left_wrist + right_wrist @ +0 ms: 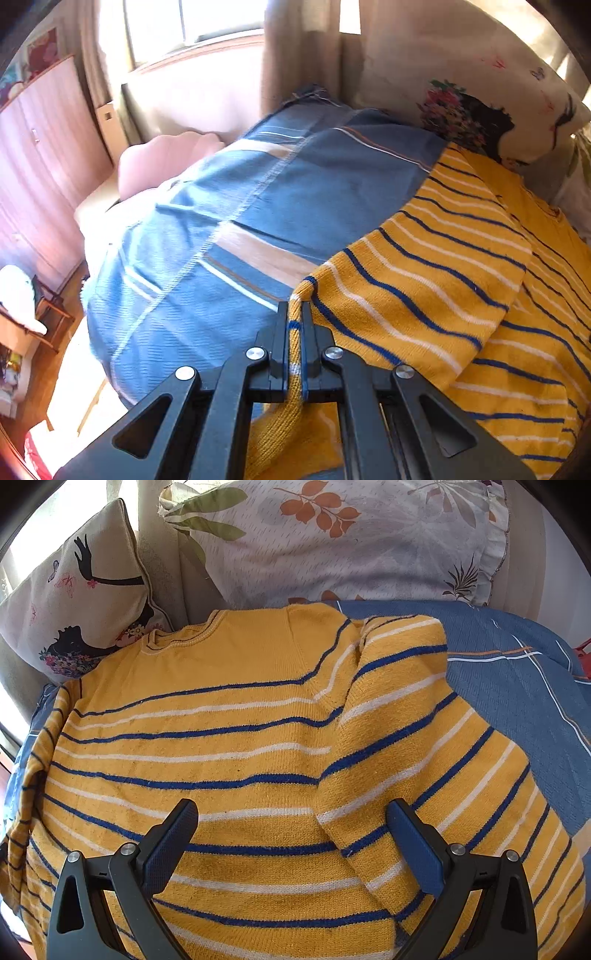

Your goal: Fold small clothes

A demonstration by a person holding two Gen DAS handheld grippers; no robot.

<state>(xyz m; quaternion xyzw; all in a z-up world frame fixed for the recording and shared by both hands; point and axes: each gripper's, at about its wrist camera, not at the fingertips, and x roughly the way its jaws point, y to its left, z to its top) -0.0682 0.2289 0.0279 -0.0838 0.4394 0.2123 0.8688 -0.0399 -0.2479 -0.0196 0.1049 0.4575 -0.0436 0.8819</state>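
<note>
Lying on a blue bedspread [258, 192] with pale stripes, the yellow striped sweater [229, 738] spreads flat below 2 pillows, a floral pillow [332, 542] and a silhouette pillow [70, 602]. The left gripper [294, 314] has its jaws clamped on a sweater edge, while the right gripper [291, 812] hangs over the sweater with jaws wide apart. A bright window [192, 22], curtains [299, 51] and a pink wardrobe [44, 147] stand behind the bed.

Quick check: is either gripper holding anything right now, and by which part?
The left gripper is shut on the yellow knit sweater with blue and white stripes, pinching a bunched edge; which edge is unclear. The right gripper is open above it, holding nothing.
</note>
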